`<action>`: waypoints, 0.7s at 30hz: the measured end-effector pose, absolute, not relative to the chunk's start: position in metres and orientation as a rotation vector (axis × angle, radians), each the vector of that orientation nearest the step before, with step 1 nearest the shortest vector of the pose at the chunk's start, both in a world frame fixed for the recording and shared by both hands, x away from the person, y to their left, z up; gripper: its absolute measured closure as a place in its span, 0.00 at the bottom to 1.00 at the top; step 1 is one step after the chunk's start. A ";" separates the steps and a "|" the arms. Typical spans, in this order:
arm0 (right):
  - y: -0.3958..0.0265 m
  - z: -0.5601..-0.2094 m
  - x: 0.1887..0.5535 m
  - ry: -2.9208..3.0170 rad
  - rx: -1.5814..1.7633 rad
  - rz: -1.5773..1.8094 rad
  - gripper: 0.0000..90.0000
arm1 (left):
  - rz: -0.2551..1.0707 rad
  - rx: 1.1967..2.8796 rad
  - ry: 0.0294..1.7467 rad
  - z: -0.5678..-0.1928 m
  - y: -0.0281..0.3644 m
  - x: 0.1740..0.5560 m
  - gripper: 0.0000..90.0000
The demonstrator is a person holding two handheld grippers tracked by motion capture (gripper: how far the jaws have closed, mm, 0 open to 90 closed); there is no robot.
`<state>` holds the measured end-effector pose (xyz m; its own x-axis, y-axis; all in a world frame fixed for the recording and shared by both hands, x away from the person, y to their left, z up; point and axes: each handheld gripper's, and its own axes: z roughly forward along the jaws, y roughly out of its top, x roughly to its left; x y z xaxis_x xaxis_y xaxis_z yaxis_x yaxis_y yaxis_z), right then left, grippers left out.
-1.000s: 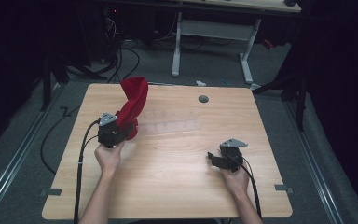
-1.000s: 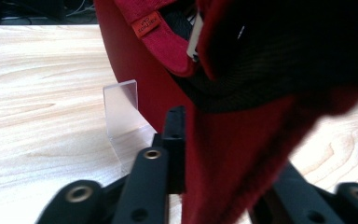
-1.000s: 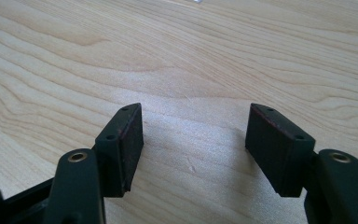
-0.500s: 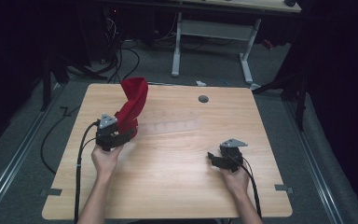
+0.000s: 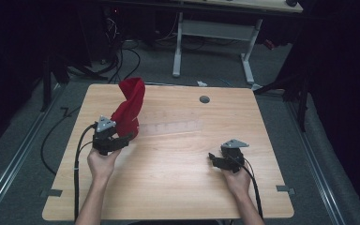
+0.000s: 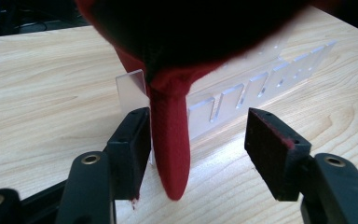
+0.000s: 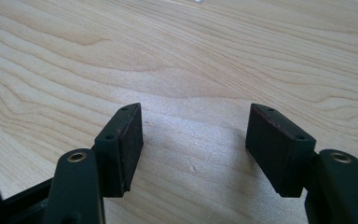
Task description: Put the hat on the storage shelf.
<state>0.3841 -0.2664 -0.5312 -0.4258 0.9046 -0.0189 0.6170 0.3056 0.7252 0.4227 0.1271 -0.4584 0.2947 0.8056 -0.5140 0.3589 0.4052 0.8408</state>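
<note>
A red cloth (image 5: 129, 110) stands draped over the left end of a clear slotted acrylic rack (image 5: 178, 125) on the wooden table (image 5: 178, 187). My left gripper (image 5: 122, 139) sits at the cloth's base with its jaws apart; they have just been opening. In the left gripper view a hanging tip of the red cloth (image 6: 170, 149) lies between the jaws of the left gripper (image 6: 198, 149), close by the left pad and well clear of the right one. The clear rack (image 6: 242, 93) runs behind it. My right gripper (image 5: 214, 159) rests open at the table's right, and the right gripper (image 7: 196, 144) has bare wood between its pads.
A round cable hole (image 5: 204, 99) sits near the table's far edge. Black cables (image 5: 77, 159) trail from the left gripper over the table's left side. A white-legged desk (image 5: 213, 30) stands beyond the table.
The left gripper has drawn slightly back toward the person and its jaws stand wider around the cloth's lower end. The right gripper has stayed put.
</note>
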 end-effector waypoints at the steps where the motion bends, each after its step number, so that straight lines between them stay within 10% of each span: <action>1: -0.266 -0.531 0.384 2.153 1.354 0.909 0.41 | 0.415 1.184 1.304 -0.459 0.128 0.422 0.45; 21: -0.266 -0.531 0.384 2.153 1.353 0.909 0.41 | 0.382 1.172 1.304 -0.458 0.142 0.401 0.45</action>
<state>0.3841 -0.2664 -0.5312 -0.4261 0.9045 -0.0198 0.6166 0.3064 0.7252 0.4009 0.1421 -0.4583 0.2995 0.7874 -0.5387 0.3725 0.4233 0.8259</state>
